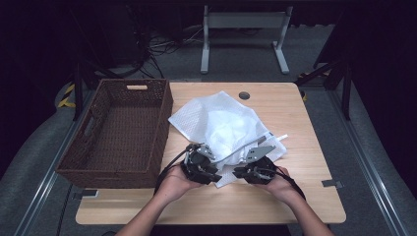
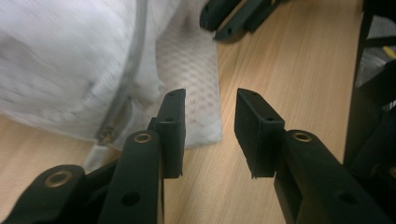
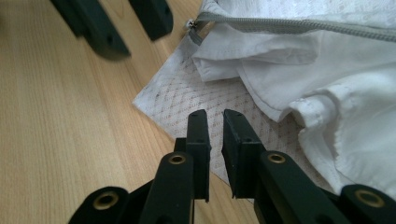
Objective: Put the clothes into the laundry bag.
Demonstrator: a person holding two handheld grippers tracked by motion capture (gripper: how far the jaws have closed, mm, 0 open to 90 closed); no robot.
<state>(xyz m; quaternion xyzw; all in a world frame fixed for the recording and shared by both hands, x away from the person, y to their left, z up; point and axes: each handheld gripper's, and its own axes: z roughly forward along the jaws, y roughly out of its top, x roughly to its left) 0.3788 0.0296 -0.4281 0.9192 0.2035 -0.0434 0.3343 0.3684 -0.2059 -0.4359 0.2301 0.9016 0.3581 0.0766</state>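
A white mesh laundry bag [image 1: 221, 125] with a grey zipper [image 3: 289, 25] lies crumpled on the wooden table [image 1: 300, 132], white cloth [image 3: 345, 116] inside it. Both grippers sit at its near edge. My left gripper [image 1: 212, 173] [image 2: 210, 107] has its jaws apart over the bag's mesh corner [image 2: 196, 60] and bare wood, nothing pressed between them; the zipper pull [image 2: 106, 135] lies just left of them. My right gripper [image 1: 241, 172] [image 3: 215, 121] hovers over the mesh corner [image 3: 187, 93], jaws a narrow gap apart with nothing clamped.
A brown wicker basket [image 1: 164, 118] stands at the table's left, beside the bag. A round cable hole [image 1: 244, 95] sits at the far edge. Bare wood stretches right of the bag and along the near edge. A table frame [image 1: 243, 34] stands on the floor behind.
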